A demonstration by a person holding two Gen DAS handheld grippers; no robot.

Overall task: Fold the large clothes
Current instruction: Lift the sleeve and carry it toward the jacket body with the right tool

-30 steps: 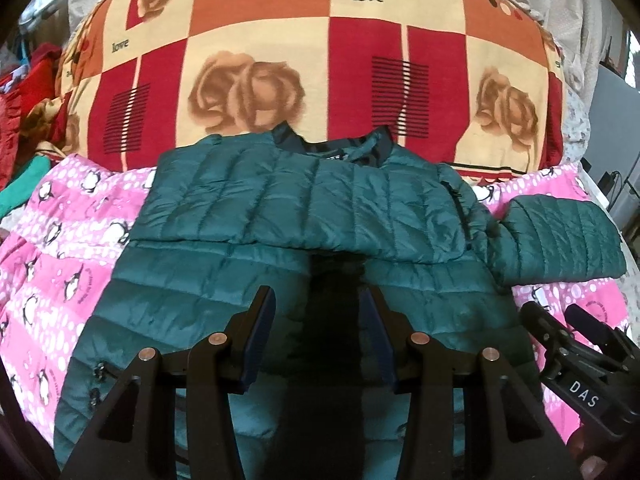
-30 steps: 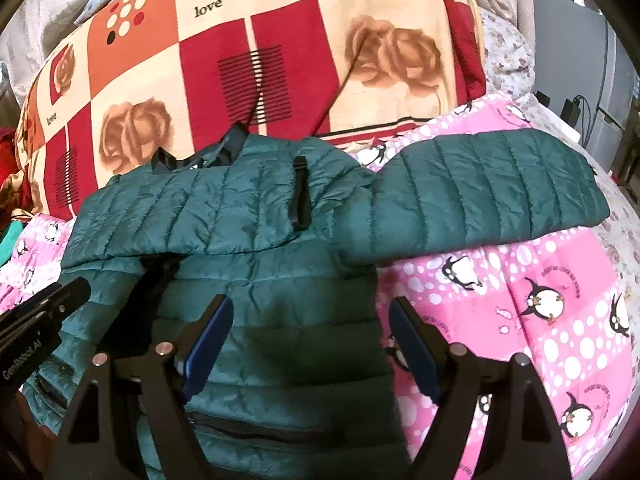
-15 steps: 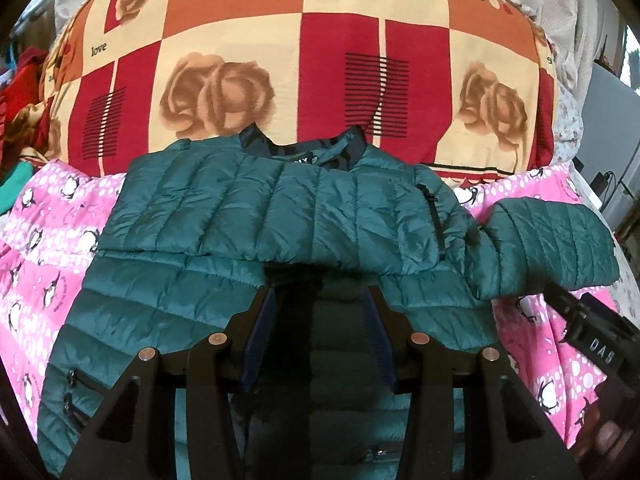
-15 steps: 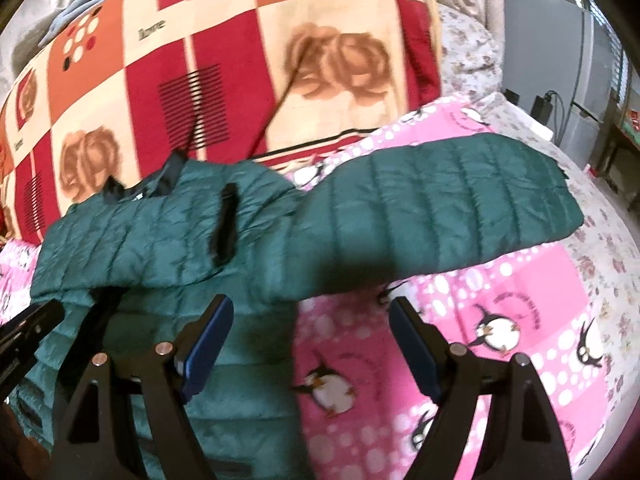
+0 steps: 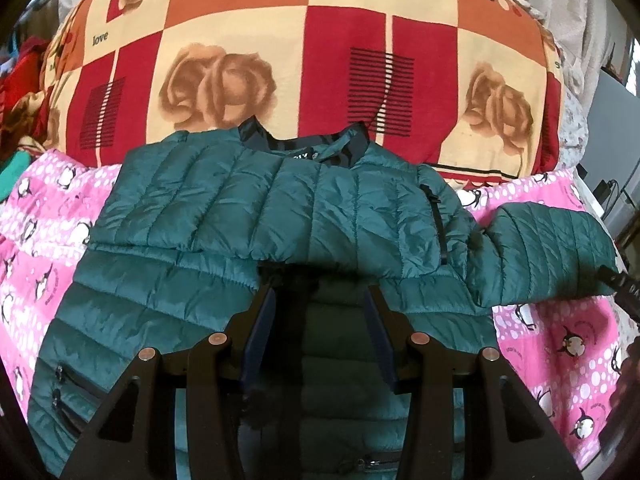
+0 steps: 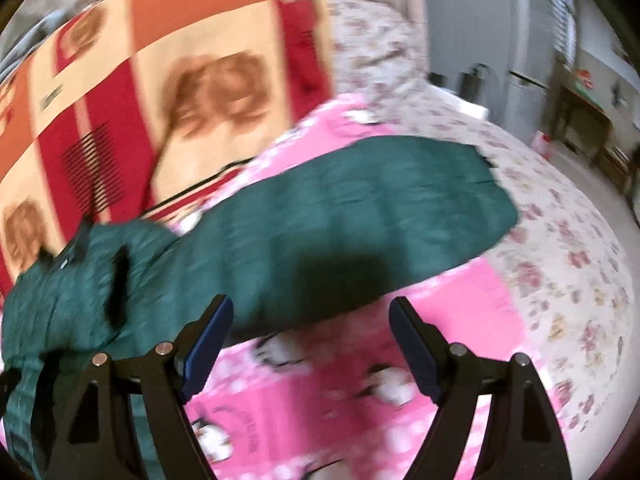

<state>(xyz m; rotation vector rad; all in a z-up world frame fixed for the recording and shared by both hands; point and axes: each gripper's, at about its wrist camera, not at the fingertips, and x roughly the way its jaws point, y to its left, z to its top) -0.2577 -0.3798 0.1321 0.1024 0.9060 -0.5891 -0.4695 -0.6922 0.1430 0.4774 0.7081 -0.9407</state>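
A teal quilted puffer jacket (image 5: 248, 216) lies on a pink penguin-print sheet (image 5: 36, 240). One sleeve is folded across the chest. The other sleeve (image 6: 360, 216) lies stretched out to the right; it also shows in the left wrist view (image 5: 548, 256). My left gripper (image 5: 320, 300) hovers over the middle of the jacket body, open and empty. My right gripper (image 6: 310, 312) is open wide and empty, just in front of the outstretched sleeve's near edge. The right wrist view is motion-blurred.
A large red, orange and cream rose-print quilt (image 5: 312, 60) is piled behind the jacket. A floral bedsheet (image 6: 560, 280) lies to the right, with grey furniture (image 6: 500, 52) beyond the bed. Red and green clothes (image 5: 16, 92) lie at the far left.
My right gripper has swung right, from over the jacket body to the outstretched sleeve. My left gripper has shifted slightly forward over the jacket. Both stay open.
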